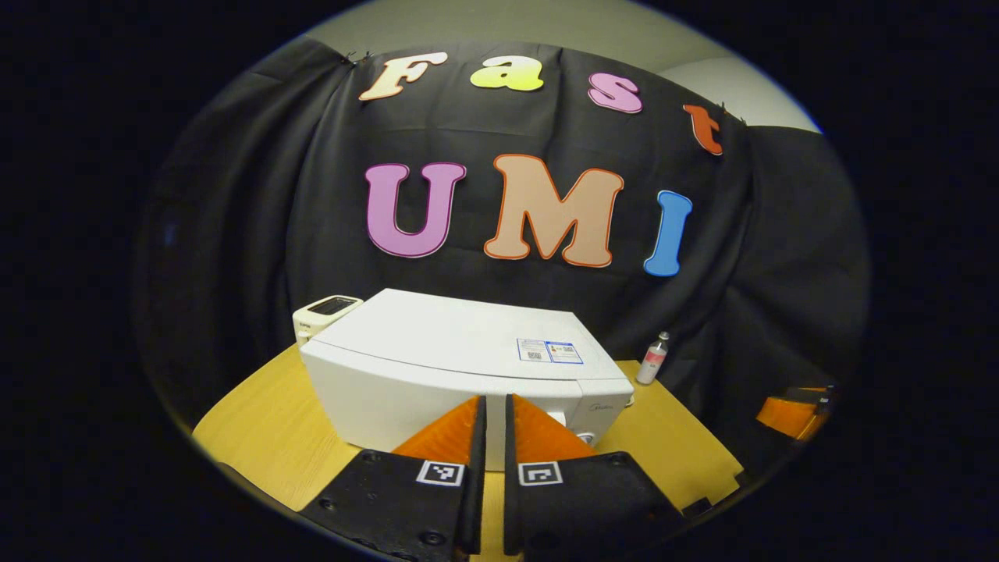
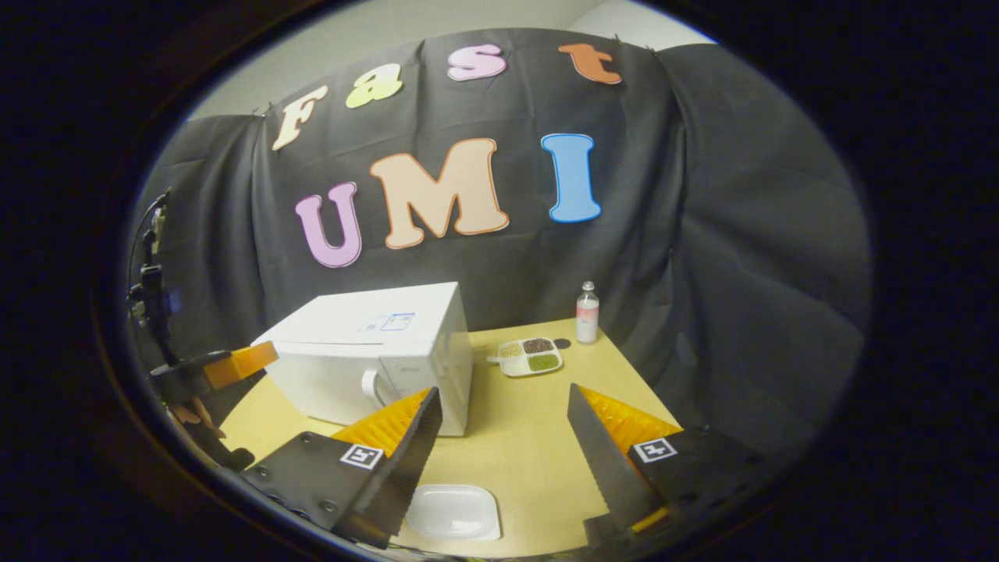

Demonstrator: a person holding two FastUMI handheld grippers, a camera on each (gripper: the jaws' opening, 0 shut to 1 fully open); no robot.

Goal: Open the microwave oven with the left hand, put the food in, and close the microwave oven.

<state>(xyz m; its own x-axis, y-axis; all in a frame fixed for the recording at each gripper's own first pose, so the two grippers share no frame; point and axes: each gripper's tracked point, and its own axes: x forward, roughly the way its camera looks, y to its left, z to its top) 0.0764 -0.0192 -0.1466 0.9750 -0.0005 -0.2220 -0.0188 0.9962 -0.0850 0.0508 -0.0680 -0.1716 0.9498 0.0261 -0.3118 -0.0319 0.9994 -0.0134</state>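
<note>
In the left gripper view, the left gripper hangs with its fingers nearly together, holding nothing, facing the closed microwave oven on the tabletop. The door looks stiff and hinged; its handle is likely the place to pull.

In the right gripper view, the right gripper stands wide apart and empty. The food tray sits beside the oven, light, rigid, best pinched at its rim and kept level.
</note>
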